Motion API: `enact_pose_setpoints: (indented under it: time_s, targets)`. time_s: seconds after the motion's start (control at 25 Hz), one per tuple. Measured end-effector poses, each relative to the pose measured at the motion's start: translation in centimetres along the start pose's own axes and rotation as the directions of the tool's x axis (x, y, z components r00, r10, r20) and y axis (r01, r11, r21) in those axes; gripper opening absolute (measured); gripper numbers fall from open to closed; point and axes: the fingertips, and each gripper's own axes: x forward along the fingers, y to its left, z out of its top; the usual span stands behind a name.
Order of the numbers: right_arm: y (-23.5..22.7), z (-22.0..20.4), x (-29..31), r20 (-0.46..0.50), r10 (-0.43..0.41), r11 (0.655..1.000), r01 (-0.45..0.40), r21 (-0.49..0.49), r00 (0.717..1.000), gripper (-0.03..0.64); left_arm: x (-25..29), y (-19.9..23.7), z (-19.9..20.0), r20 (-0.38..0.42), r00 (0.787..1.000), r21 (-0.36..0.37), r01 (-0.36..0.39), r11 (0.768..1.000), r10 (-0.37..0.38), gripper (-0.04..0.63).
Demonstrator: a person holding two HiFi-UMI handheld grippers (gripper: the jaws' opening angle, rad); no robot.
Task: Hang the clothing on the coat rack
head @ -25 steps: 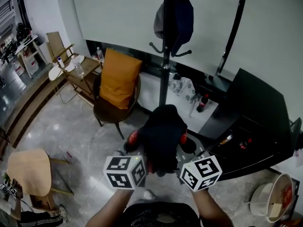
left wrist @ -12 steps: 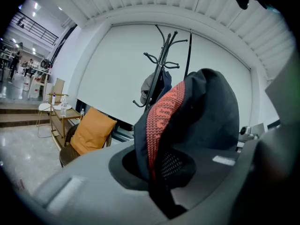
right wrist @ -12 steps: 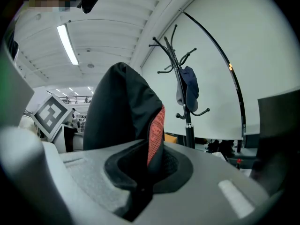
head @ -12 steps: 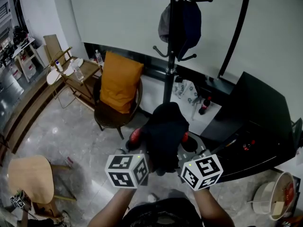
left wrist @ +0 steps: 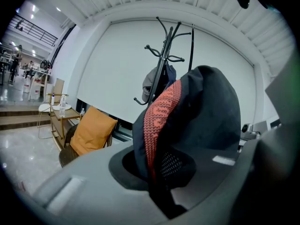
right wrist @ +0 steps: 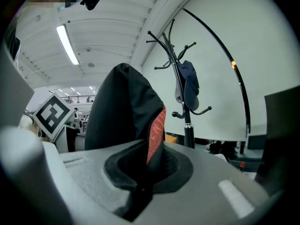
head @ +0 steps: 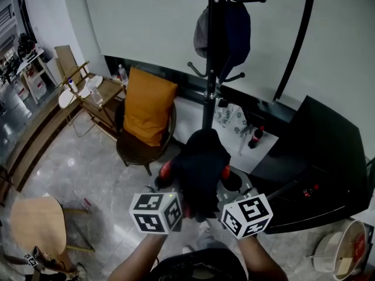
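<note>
While the head view looks steeply down, the coat rack (head: 211, 69) stands upright at the top centre with a hung dark item (head: 225, 31) draped on its upper hooks. Below the rack's pole, nearer the person, the left gripper (head: 167, 177) and right gripper (head: 227, 180) hold up a black garment (head: 200, 165) between them. The garment is bunched into a mound and kept apart from the rack. Left of the rack sits a chair with an orange cushion (head: 146, 107); right of it stands a black table (head: 319, 151).

From the left gripper view, the left gripper (left wrist: 159, 191) has its jaws pressed together on the black garment (left wrist: 206, 111). A red knitted trim (left wrist: 159, 121) runs down into the pinch. The coat rack (left wrist: 164, 55) rises behind the garment, well apart from it, and the orange cushion (left wrist: 91, 130) lies left of the rack.

From the right gripper view, the right gripper (right wrist: 140, 191) likewise has its jaws clamped on the black garment (right wrist: 122, 111), the red knitted trim (right wrist: 158, 130) at the fold. The coat rack (right wrist: 180, 78) stands to the right beyond the garment, the hung dark item (right wrist: 190, 88) on it.
</note>
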Motion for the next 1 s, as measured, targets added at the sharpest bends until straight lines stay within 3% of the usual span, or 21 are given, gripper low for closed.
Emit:
enact_pose_setpoints:
  time_s: [1.0]
  targets:
    - [-8.9, 0.8, 8.6, -0.005, 0.106, 0.993, -0.106, 0.043, 0.994, 0.025, 11.3, 0.9, 2.3, -0.030, 0.994, 0.011, -0.103, 0.995, 0.103, 0.017]
